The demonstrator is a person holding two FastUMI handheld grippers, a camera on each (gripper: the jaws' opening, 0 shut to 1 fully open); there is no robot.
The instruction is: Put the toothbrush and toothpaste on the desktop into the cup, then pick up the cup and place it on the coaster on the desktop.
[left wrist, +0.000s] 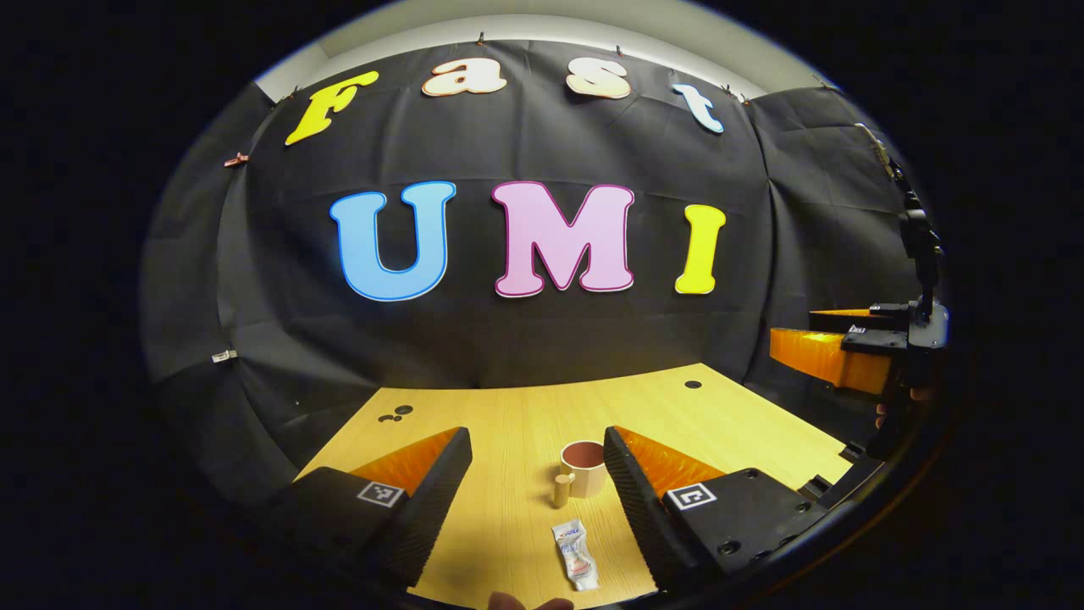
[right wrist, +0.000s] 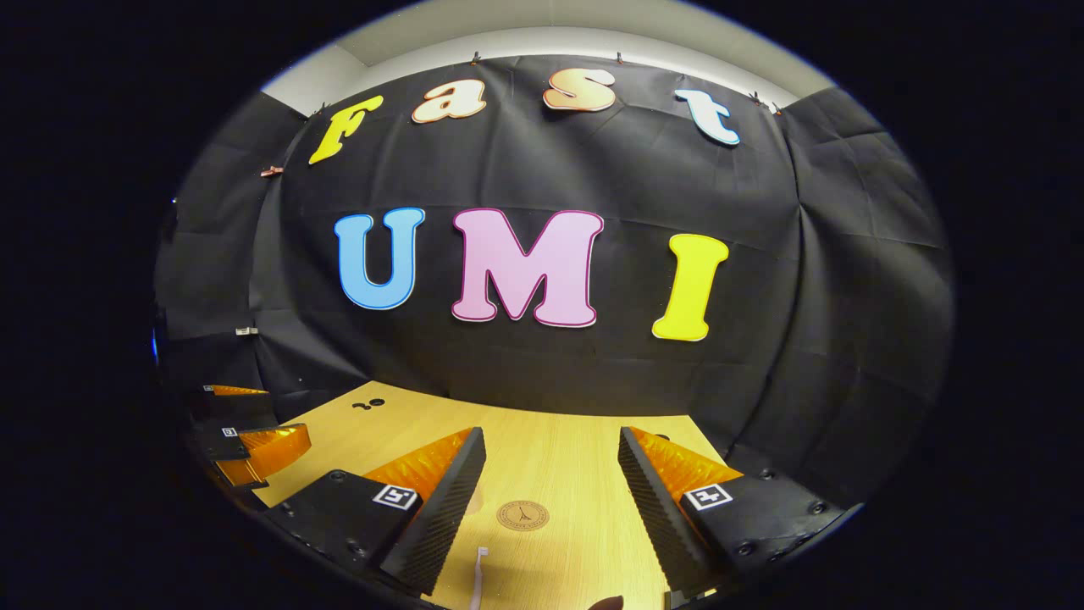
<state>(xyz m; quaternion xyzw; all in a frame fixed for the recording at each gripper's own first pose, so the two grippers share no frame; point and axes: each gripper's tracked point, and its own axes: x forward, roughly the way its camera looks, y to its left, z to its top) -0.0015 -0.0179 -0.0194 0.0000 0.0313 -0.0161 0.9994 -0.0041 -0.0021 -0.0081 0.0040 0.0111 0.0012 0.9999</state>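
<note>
item: left gripper [left wrist: 537, 462], fingers spread wide and empty, held above the wooden desktop [left wrist: 745, 424]. between its fingers, farther off: a pink mug-style cup [left wrist: 583, 468], upright, handle turned toward the camera. nearer the desk's front edge: a small toothpaste tube [left wrist: 576, 555], lying flat, close to the cup but apart from it.

item: right gripper [right wrist: 550, 474], fingers likewise spread and grasping nothing. below it: a round brown coaster [right wrist: 522, 515], bare, and the head end of a white toothbrush [right wrist: 479, 569] flat on the desk near the bottom of the right gripper view, the rest cut off.

status, as judged: nothing loaded into the cup yet; both pickups still to come.

hazards, as judged: the tube is thin and flat, so fingers closing over it may scrape the desk or skid it off the front edge. the toothbrush is slim and could roll or pivot in a loose pinch. a long brush dropped in at an angle may tip the light cup.
</note>
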